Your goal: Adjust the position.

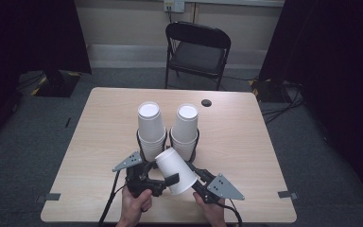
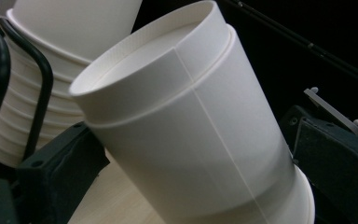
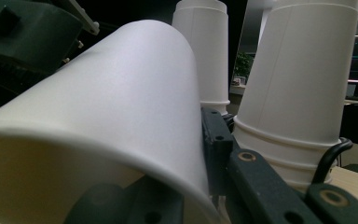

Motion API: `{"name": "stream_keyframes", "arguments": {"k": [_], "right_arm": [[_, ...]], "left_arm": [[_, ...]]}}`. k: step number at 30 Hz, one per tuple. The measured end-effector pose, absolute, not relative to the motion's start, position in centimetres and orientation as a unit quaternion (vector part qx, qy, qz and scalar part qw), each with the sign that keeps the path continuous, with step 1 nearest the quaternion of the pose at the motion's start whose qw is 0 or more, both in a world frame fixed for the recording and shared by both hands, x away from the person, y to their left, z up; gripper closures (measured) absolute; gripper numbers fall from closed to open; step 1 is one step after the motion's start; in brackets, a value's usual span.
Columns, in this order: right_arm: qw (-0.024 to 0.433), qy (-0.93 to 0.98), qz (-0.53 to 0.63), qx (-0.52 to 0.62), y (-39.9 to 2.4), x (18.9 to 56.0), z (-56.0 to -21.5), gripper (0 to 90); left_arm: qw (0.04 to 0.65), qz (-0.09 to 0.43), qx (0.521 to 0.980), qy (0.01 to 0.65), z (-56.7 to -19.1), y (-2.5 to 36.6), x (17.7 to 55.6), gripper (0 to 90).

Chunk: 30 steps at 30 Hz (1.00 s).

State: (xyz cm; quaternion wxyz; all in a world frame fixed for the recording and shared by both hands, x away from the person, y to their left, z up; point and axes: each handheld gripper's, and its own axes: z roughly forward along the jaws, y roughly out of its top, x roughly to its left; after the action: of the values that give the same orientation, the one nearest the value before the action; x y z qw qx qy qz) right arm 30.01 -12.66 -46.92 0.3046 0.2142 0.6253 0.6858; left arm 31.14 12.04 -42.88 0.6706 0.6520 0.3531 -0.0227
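Pale wood covers the table (image 1: 246, 142), which stands on grey carpet, and low in the middle of the high view a single white paper cup (image 1: 176, 171) lies tilted, its closed base toward the upper left and its open rim toward the lower right. The right gripper (image 1: 194, 182), coming in from the lower right, has its jaws clenched on the rim end of that cup (image 3: 121, 116), one black jaw pressed against the wall. The left gripper (image 1: 163, 178), from the lower left, sits just beside the cup (image 2: 191, 140) with its jaws released, standing wide and apart from the cup wall. Just above, two stacks of upturned cups (image 1: 168, 125) stand side by side in black wire holders. Beyond the table's far edge stands a dark folding chair (image 1: 197, 49).
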Motion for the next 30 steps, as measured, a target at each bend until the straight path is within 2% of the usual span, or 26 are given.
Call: {"name": "stream_keyframes", "arguments": {"k": [8, 12, 18, 23, 30], "right_arm": [[0.302, 0.632, 0.673, 0.240, -13.3, 30.2, -46.9, 86.5], [0.293, 0.641, 0.662, 0.254, -13.4, 30.3, -47.0, 86.6], [0.281, 0.650, 0.651, 0.275, -13.7, 30.5, -47.0, 86.6], [0.273, 0.659, 0.637, 0.291, -13.9, 30.7, -47.0, 86.6], [0.262, 0.681, 0.607, 0.316, -14.2, 30.9, -46.9, 86.6]], "left_arm": [[0.659, 0.013, 0.661, 0.359, -42.8, 12.7, 31.1, 7.1], [0.660, 0.029, 0.664, 0.351, -43.0, 13.1, 30.9, 14.9], [0.672, 0.042, 0.666, 0.321, -43.1, 13.8, 30.9, 15.2], [0.674, 0.049, 0.663, 0.322, -43.3, 14.4, 30.9, 15.3], [0.644, 0.112, 0.681, 0.330, -43.9, 14.5, 30.9, 15.8]]}}
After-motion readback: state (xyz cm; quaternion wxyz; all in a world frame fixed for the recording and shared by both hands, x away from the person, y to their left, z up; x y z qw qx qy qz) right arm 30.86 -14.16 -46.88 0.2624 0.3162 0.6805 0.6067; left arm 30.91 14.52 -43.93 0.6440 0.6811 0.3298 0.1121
